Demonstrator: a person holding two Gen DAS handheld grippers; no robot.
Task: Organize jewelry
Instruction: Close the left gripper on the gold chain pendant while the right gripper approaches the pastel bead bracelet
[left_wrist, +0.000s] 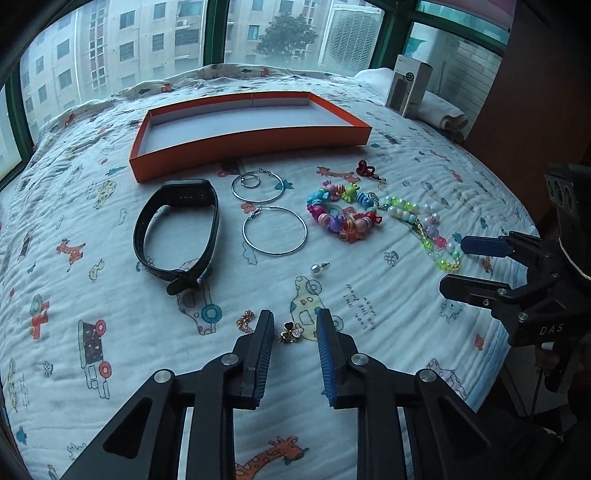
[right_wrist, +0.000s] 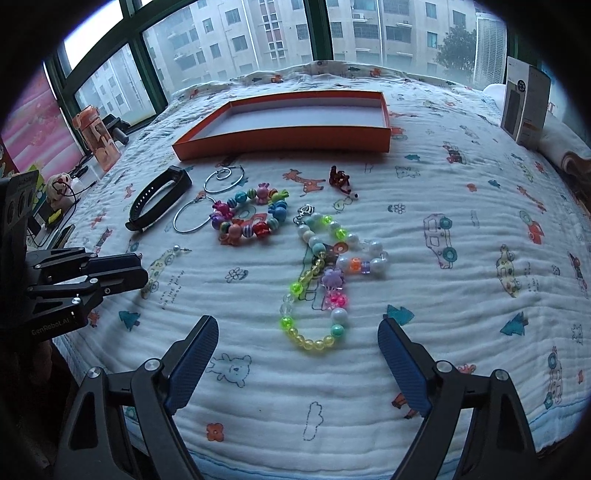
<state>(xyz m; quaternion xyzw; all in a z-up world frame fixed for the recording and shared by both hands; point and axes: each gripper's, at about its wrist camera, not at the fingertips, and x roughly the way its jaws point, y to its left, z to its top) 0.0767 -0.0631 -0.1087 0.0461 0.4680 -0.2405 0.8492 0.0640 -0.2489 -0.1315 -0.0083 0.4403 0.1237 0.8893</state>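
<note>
Right between the fingers of the left gripper (left_wrist: 294, 326) sits a little gold flower charm (left_wrist: 290, 333), flat on the printed quilt (left_wrist: 110, 258), on the near side of the orange tray (left_wrist: 251, 142) and well short of it. My read: it's tiny, hard and feather-light, likely to skid or sink into the soft cloth, so pinch it low across its petals. A thin gold chain (left_wrist: 246, 318) lies just outside the left finger. That gripper's jaws stand partly apart, nothing held.

The right gripper (right_wrist: 297, 341) is spread wide and empty, with the pastel bead strand (right_wrist: 321, 280) lying between it and the tray. Beads look loose and floppy; grab mid-loop, I'd say.

Nearer the tray: black watch band (left_wrist: 177, 232), two silver hoops (left_wrist: 273, 229), bright beaded bracelet (left_wrist: 341, 214), a pearl stud (left_wrist: 317, 268). Tray's bare inside.
</note>
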